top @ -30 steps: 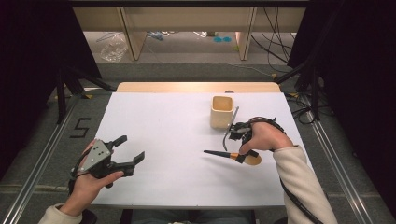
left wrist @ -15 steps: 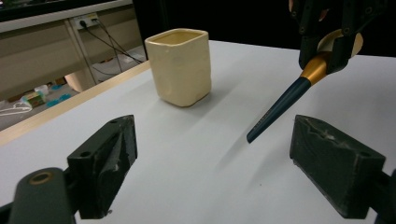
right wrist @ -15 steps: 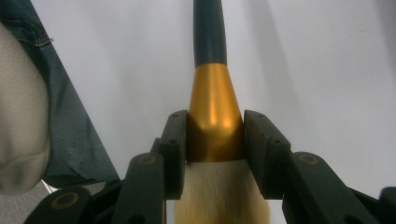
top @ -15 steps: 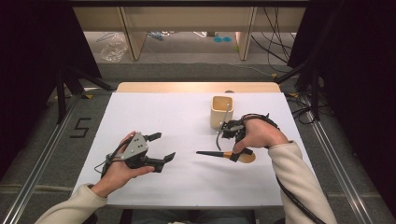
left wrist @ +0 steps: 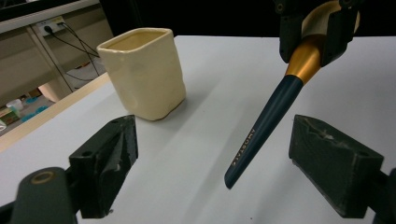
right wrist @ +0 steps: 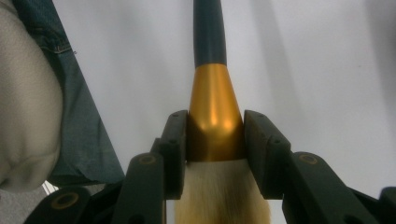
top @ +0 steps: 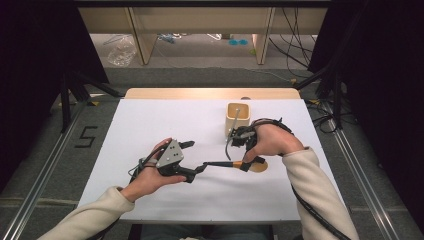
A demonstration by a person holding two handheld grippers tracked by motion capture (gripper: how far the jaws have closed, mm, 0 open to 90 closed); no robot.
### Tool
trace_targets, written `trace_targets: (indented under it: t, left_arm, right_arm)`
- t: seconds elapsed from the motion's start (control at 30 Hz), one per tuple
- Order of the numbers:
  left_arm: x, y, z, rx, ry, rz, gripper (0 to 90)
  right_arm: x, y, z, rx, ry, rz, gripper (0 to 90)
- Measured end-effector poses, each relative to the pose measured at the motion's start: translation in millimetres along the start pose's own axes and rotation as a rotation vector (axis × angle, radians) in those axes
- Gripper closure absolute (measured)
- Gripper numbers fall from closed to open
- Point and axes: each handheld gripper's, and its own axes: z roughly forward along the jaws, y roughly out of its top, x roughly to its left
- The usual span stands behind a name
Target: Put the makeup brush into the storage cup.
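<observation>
**Three viewpoints on one counter**

The counter (top: 150, 125) is seen from above and from the person's side in the high view, faced forward and down, with the floor beyond taken in. The left gripper view is carried on the left tool (top: 192, 160) and is aimed low across the counter, close to the brush (left wrist: 271, 116) and the cream cup (left wrist: 142, 72). The right gripper view is set on the right tool (right wrist: 215, 144), very near the brush's gold collar. The brush is shared by all three views; the cup by two.

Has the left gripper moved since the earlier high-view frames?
Yes. The left gripper has moved rightward across the table, toward the cream cup and the brush.
</observation>
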Motion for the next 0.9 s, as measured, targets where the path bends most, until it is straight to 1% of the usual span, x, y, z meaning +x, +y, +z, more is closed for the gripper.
trace_targets:
  t: [0.07,0.13,0.17,0.2,0.23,0.27,0.37,0.4,0.47,0.5,0.53,0.57,0.6,0.67,0.73,0.77,0.8,0.83,0.87,0.9]
  left_arm:
    - [-1.1,0.9,6.2,0.006,-0.016,0.016,15.5]
    - [-2.7,1.2,10.3,0.015,-0.019,0.021,15.8]
    - [-3.7,1.2,13.0,0.019,-0.023,0.028,15.8]
    - [-5.4,1.0,16.2,0.023,-0.028,0.028,16.0]
    - [-6.6,0.8,18.1,0.023,-0.031,0.026,16.2]
    - [-8.1,0.7,21.5,0.027,-0.044,0.034,16.7]
    - [-10.8,0.3,26.1,0.040,-0.056,0.052,19.1]
    - [-11.8,0.0,27.9,0.043,-0.062,0.061,20.7]
    - [-13.1,-0.1,29.6,0.052,-0.066,0.070,23.8]
    - [-13.6,0.2,31.0,0.055,-0.066,0.094,25.4]
    - [-15.2,0.0,31.8,0.059,-0.070,0.086,27.6]
    - [-16.0,0.1,32.6,0.056,-0.077,0.090,31.6]
    - [-17.0,0.8,33.5,0.057,-0.090,0.105,33.1]
    - [-18.3,0.8,34.2,0.057,-0.097,0.111,37.7]
    - [-19.7,0.9,34.9,0.059,-0.109,0.119,40.9]
    - [-20.6,1.0,35.4,0.059,-0.118,0.123,40.9]
    - [-21.8,0.8,35.9,0.063,-0.127,0.131,42.8]
    - [-22.3,0.8,36.5,0.064,-0.132,0.148,44.8]
    - [-23.2,0.6,36.8,0.068,-0.135,0.149,47.8]
    - [-22.9,0.8,36.7,0.081,-0.137,0.167,47.8]
  right_arm:
    - [0.8,2.7,-0.8,-0.003,0.001,-0.013,62.8]
    - [2.0,6.1,-0.5,-0.008,-0.003,-0.031,62.8]
    - [2.0,6.1,-0.5,-0.008,-0.003,-0.031,62.8]
    - [3.5,7.4,-1.2,0.001,0.003,-0.020,62.8]
    - [3.3,8.6,-1.1,-0.001,0.004,-0.030,62.8]
    - [3.6,9.6,-1.6,0.000,-0.003,-0.032,62.8]
    - [4.6,13.3,-2.4,-0.004,-0.003,-0.044,62.8]
    - [5.6,14.7,-2.7,0.000,0.004,-0.035,62.8]
    - [5.6,17.0,-3.2,0.001,-0.001,-0.049,62.8]
    - [6.1,17.7,-3.2,-0.003,0.002,-0.043,62.8]
    - [5.9,18.9,-3.1,0.001,-0.002,-0.056,62.8]
    - [6.3,20.3,-2.6,-0.001,0.004,-0.053,62.8]
    - [6.9,21.1,-2.7,0.004,0.001,-0.056,62.8]
    - [7.4,22.5,-2.4,0.005,0.001,-0.058,62.8]
    - [7.8,23.5,-2.1,0.009,0.003,-0.063,62.8]
    - [7.8,23.5,-2.1,0.009,0.003,-0.063,62.8]
    - [7.9,24.1,-2.0,0.004,-0.002,-0.070,62.8]
    - [8.1,24.6,-1.8,0.009,0.006,-0.063,62.8]
    - [8.3,25.3,-1.5,0.012,0.000,-0.066,62.8]
    - [8.3,25.3,-1.5,0.012,0.000,-0.066,62.8]
